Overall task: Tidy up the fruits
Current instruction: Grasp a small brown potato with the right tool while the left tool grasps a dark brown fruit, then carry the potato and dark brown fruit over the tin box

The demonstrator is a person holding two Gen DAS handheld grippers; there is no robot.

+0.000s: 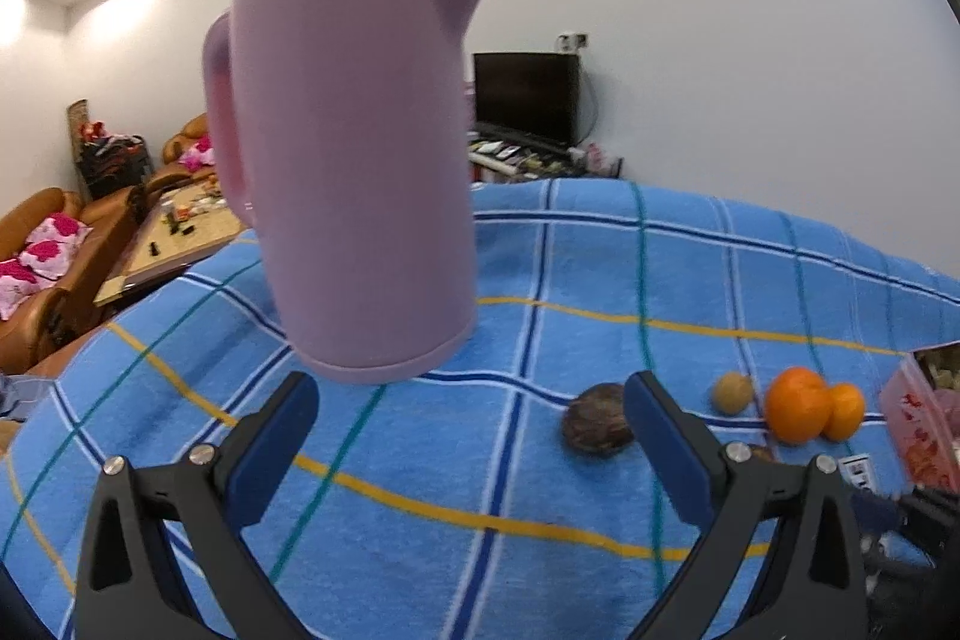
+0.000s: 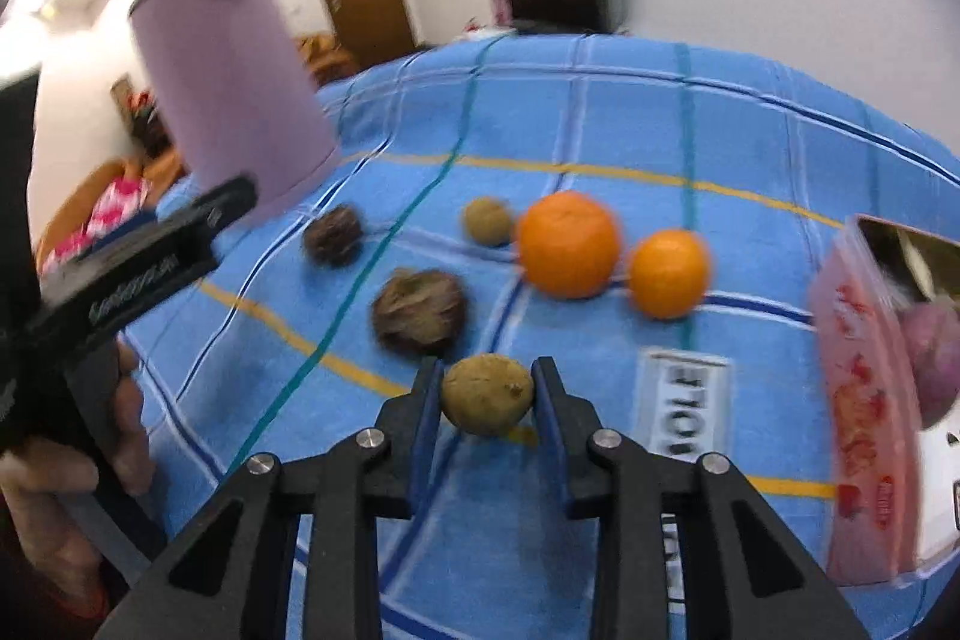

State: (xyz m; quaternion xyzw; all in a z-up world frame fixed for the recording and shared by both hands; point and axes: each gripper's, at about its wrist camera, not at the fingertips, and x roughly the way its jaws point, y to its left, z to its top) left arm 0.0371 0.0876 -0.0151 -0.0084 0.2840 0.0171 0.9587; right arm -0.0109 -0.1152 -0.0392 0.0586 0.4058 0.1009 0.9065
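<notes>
Brown-green fruit (image 2: 487,396) (small, round) pinched between right fingers (image 2: 427,409).

A tan, rough-skinned round fruit (image 2: 487,394) sits clamped between two blue pads. Beyond it lie two dark brown, bristly fruits (image 2: 419,311), one nearer and one farther left (image 2: 333,235). A second tan fruit (image 2: 487,219) lies just beside a large orange (image 2: 567,244), which touches a smaller orange (image 2: 669,273) on its right. A reddish-purple fruit (image 2: 933,364) rests inside the translucent pink container (image 2: 858,424) at the right.
</notes>
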